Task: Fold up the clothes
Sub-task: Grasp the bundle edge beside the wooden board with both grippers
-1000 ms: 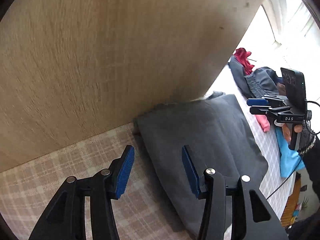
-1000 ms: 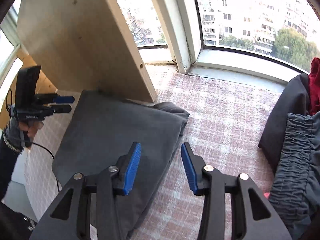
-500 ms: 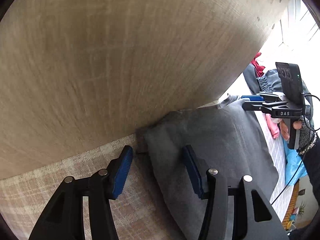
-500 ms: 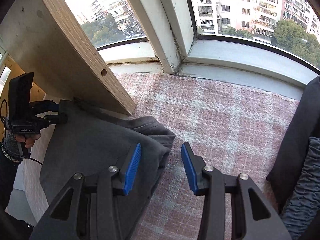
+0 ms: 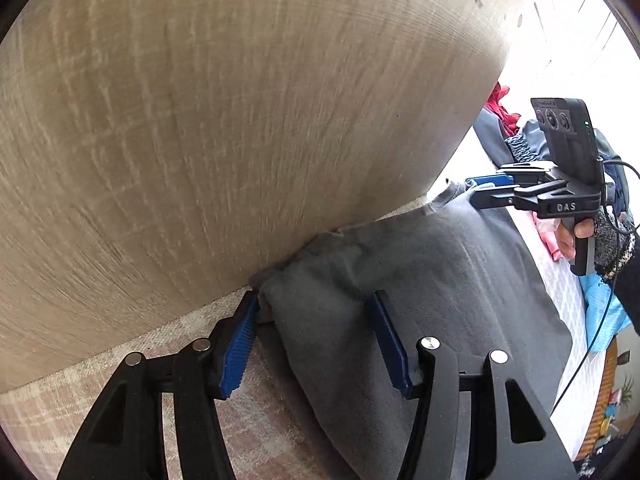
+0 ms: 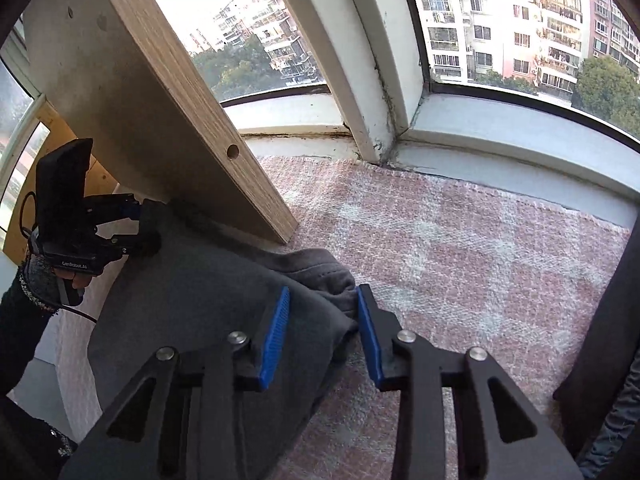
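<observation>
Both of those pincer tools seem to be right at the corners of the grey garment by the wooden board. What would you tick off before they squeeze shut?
1. Left gripper open: ok, jaws apart.
2. Left gripper straddles a corner of the grey garment: ok, cloth lies between the blue pads.
3. Right gripper open: ok.
4. Right gripper straddles the bunched corner: ok, hem sits between the pads.
5. Clearance from the wooden board: not ok on the left, the garment corner is pressed against it.
6. Pads catch every folded layer: cannot tell.
</observation>
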Demonstrator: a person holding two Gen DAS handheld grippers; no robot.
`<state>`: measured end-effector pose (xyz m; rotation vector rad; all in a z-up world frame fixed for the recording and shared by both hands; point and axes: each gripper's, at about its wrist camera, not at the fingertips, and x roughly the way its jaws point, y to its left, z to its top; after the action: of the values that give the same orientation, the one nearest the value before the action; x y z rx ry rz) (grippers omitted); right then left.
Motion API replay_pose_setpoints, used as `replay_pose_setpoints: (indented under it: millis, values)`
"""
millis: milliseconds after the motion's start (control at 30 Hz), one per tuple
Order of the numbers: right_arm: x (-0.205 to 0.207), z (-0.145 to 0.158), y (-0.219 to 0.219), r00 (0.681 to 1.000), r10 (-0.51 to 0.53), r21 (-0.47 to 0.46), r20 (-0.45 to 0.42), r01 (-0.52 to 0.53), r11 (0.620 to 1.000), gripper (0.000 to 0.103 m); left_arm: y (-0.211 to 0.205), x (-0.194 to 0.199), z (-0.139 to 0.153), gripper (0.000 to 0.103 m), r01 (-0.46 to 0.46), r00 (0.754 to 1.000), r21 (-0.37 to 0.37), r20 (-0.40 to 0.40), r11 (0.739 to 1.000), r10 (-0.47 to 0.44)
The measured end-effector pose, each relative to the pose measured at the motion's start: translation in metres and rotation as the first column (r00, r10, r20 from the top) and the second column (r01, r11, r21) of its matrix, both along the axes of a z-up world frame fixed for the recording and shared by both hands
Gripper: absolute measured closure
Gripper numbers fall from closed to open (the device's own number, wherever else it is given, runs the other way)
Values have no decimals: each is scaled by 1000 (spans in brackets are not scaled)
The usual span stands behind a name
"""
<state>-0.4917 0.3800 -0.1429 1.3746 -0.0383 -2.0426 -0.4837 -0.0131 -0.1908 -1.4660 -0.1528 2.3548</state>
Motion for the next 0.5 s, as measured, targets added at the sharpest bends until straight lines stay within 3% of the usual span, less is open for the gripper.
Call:
replay_pose_setpoints:
  millis: [67, 167, 233, 500]
  values:
    - [-1, 4, -4, 1000, -1, 0, 11, 1, 1000, 76, -1, 1, 0, 54, 0, 1000, 3, -4, 1000, 0]
    - [-2, 4, -7, 1000, 16, 12, 18, -16, 1000, 82, -1, 2, 0, 68, 9, 1000, -2, -10, 1000, -9]
    - [-6, 7, -14, 999, 34, 35, 17, -35, 999, 86, 2, 1, -2, 87, 33, 999, 16, -3, 999, -33]
    - [6, 39, -34, 993, 99, 108, -68, -91, 990, 91, 8, 10, 10, 90, 73, 996, -34, -46, 997, -74]
